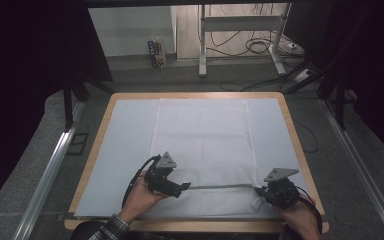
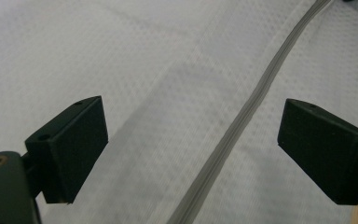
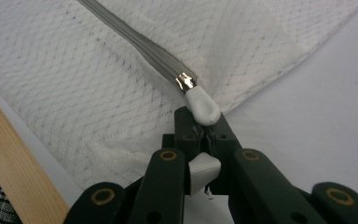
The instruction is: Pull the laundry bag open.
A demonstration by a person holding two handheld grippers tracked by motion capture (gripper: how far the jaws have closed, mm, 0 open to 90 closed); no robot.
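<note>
Pinching a smooth white zipper pull (image 3: 203,106), right jaws closed; left jaws spread above waffle-textured mesh bag (image 2: 177,93).

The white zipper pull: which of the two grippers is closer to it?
Right. The right gripper is shut on the white zipper pull at the zipper's end; the left gripper hangs open over the zipper's other end.

White mesh cloth bag (image 1: 202,145), metal zip (image 3: 135,44), matt wood table (image 1: 290,120)
</note>
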